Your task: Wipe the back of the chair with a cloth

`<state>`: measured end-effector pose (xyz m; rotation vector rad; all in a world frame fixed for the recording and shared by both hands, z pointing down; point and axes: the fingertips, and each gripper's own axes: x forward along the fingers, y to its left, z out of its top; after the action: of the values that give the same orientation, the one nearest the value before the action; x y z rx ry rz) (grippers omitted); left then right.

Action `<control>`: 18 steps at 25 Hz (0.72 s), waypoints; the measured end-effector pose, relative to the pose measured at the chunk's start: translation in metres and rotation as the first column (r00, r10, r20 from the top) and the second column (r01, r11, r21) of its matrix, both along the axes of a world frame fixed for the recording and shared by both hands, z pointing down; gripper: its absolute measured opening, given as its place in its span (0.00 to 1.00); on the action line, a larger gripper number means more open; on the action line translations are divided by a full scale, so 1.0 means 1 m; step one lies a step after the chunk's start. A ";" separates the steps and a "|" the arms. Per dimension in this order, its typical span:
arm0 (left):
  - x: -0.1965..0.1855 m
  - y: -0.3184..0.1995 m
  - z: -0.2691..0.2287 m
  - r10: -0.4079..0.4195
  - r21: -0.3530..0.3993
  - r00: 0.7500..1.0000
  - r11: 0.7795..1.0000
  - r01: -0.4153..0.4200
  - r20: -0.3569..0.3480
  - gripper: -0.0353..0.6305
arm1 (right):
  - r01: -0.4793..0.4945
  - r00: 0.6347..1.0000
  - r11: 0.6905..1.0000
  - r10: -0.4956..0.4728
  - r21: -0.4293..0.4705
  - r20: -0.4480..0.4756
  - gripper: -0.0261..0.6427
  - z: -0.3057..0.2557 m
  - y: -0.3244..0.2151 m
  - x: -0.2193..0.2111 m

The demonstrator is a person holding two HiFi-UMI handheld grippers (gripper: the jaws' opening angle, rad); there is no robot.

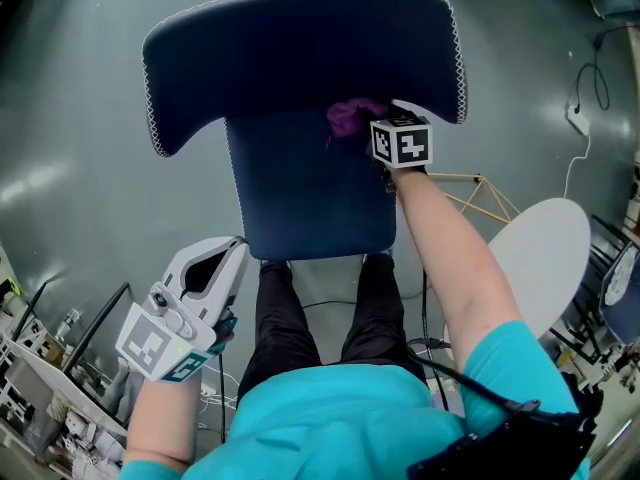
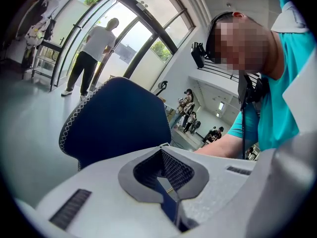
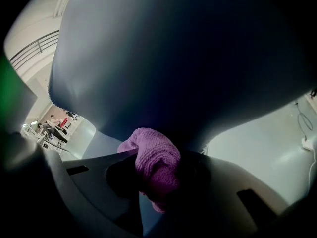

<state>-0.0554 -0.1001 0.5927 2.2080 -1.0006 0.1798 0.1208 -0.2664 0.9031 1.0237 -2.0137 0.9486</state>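
A dark blue chair with white stitched edging stands in front of me, its back toward me. My right gripper is shut on a purple cloth and presses it against the chair back just below the wide headrest part. In the right gripper view the cloth bulges out between the jaws, right up against the dark upholstery. My left gripper hangs low at the left, away from the chair, jaws shut with nothing between them.
A round white table and a wooden frame stand to the right of the chair. Cables and a power strip lie on the grey floor. Shelving clutter fills the lower left. People stand by glass doors in the distance.
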 end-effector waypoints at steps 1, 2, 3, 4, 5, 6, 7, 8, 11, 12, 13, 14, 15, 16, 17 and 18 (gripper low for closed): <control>0.004 -0.001 0.000 0.005 0.001 1.000 1.000 -0.005 0.000 0.06 | -0.009 1.000 1.000 0.009 0.000 0.000 0.16 0.000 -0.001 0.006; 0.007 -0.002 -0.001 0.009 0.002 1.000 1.000 -0.009 0.000 0.06 | -0.019 1.000 1.000 0.019 0.001 -0.002 0.16 0.000 -0.002 0.012; 0.010 -0.003 -0.002 0.014 0.003 1.000 1.000 -0.014 0.000 0.06 | -0.030 1.000 1.000 0.030 0.000 -0.004 0.16 0.000 -0.002 0.019; 0.013 -0.003 -0.002 0.018 0.003 1.000 1.000 -0.018 0.001 0.06 | -0.042 0.999 0.999 0.042 -0.003 -0.007 0.16 0.000 -0.002 0.026; 0.016 -0.003 -0.003 0.023 0.003 1.000 1.000 -0.023 0.002 0.06 | -0.055 0.998 0.998 0.055 -0.004 -0.011 0.16 0.001 -0.001 0.033; 0.017 -0.002 -0.004 0.028 0.002 1.000 1.000 -0.028 0.003 0.06 | -0.069 0.997 0.998 0.069 -0.003 -0.019 0.16 0.001 -0.001 0.040; 0.019 -0.002 -0.004 0.032 0.002 0.999 0.999 -0.032 0.005 0.06 | -0.086 0.996 0.996 0.086 0.000 -0.030 0.16 0.001 -0.002 0.050; 0.021 -0.002 -0.005 0.035 0.002 0.999 0.999 -0.035 0.006 0.06 | -0.109 0.993 0.994 0.109 0.004 -0.045 0.16 0.002 -0.003 0.062; 0.029 -0.002 -0.007 0.041 0.007 0.999 0.999 -0.041 0.010 0.06 | -0.214 0.973 0.977 0.215 0.018 -0.088 0.16 0.002 -0.011 0.109; 0.031 -0.001 -0.008 0.043 0.009 0.999 0.999 -0.043 0.011 0.06 | -0.243 0.965 0.970 0.244 0.025 -0.096 0.16 0.000 -0.014 0.122; 0.032 0.000 -0.009 0.044 0.011 0.999 0.999 -0.044 0.012 0.06 | -0.257 0.961 0.966 0.259 0.034 -0.101 0.16 -0.004 -0.016 0.131; 0.032 0.002 -0.010 0.045 0.013 0.999 0.999 -0.045 0.013 0.06 | -0.260 0.959 0.965 0.263 0.045 -0.105 0.16 -0.010 -0.018 0.137; 0.032 0.003 -0.012 0.046 0.016 0.999 0.999 -0.046 0.012 0.06 | -0.258 0.959 0.965 0.262 0.054 -0.106 0.16 -0.017 -0.018 0.140; 0.033 0.004 -0.015 0.047 0.019 0.999 0.999 -0.047 0.011 0.06 | -0.256 0.960 0.965 0.262 0.060 -0.104 0.16 -0.025 -0.018 0.143; 0.034 0.005 -0.018 0.048 0.024 0.999 0.999 -0.049 0.010 0.06 | -0.258 0.960 0.964 0.263 0.063 -0.098 0.16 -0.033 -0.016 0.146; 0.036 0.006 -0.022 0.049 0.031 0.999 0.998 -0.050 0.009 0.06 | -0.260 0.960 0.963 0.265 0.065 -0.092 0.16 -0.041 -0.013 0.150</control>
<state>-0.0194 -0.0941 0.5705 2.2632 -0.9597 0.1974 0.2705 -0.2795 0.8624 1.3664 -1.8587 0.9627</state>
